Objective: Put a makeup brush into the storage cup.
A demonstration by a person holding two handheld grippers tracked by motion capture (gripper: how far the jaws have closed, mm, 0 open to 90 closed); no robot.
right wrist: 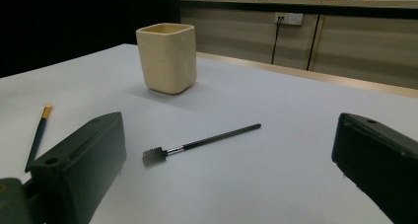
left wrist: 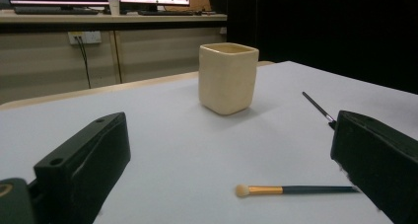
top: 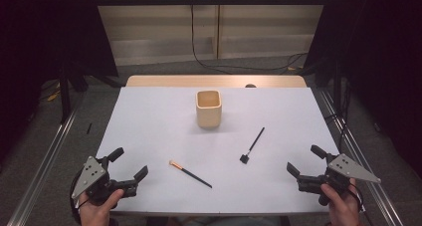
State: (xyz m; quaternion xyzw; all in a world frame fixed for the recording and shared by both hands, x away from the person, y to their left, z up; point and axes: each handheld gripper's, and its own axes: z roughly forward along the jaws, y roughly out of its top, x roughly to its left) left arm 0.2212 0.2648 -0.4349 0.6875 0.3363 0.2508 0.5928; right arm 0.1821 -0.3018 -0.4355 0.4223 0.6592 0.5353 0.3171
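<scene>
Fingers of both grippers stand spread wide, nothing between them. Left gripper sits at the near left corner of the surface, held in a hand that comes in from the near edge; its fingers point toward the far right. Right gripper sits at the near right corner in the other hand, fingers pointing toward the far left.

Two brushes lie flat on the surface between the grippers. Tan-tipped brush: black handle, gold ferrule, pale tip toward the left. It lies just to the right of the left gripper, apart from it. In the left gripper view it lies crosswise ahead of the fingers, tip to the left, handle end running behind the right finger's edge; not between the pads.

Comb-headed brush: thin black handle slanting toward the far right, head at the near end. It lies left of the right gripper and farther in on the surface, well apart from it. In the right gripper view it lies ahead of the open gap, head toward the left finger, untouched.

Cream cup, square with rounded corners, stands upright at the far middle of the surface, beyond both brushes and well apart from both grippers.
</scene>
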